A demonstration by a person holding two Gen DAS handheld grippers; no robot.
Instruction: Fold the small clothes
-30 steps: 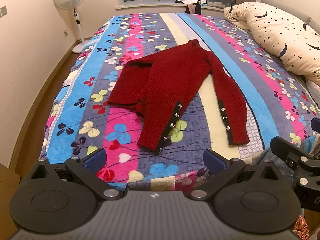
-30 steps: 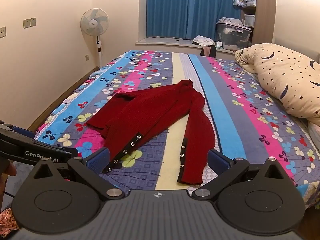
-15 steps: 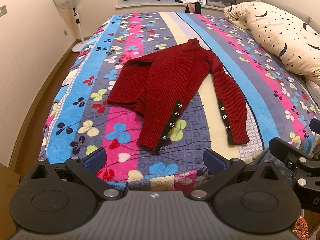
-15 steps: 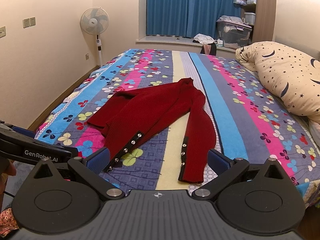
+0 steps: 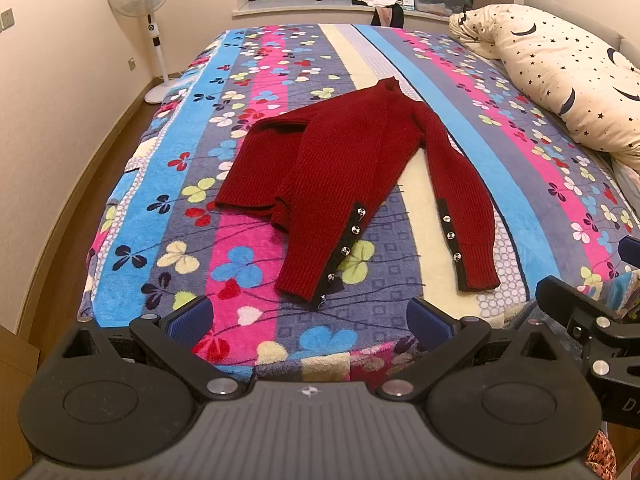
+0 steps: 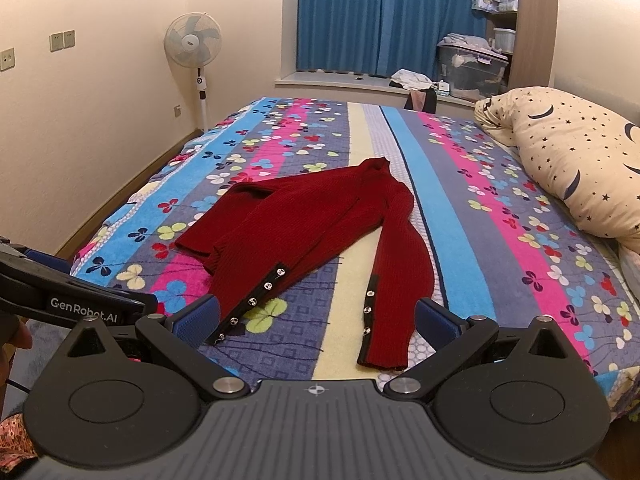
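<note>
Two hand-held grippers hover at the near edge of a bed (image 5: pixel 132 216), both spread wide and holding nothing. Ahead of the left hand-held gripper (image 5: pixel 308 318) the bed's striped flowered blanket carries a red sweater (image 5: pixel 344 168), lying flat with both sleeves stretched toward the grippers. One cuff (image 6: pixel 384 344) lies just ahead of the right hand-held gripper (image 6: pixel 318 316), between its fingers, untouched. A starry pillow (image 6: pixel 576 164) sits far right; a fan (image 6: pixel 194 46) stands far left.
</note>
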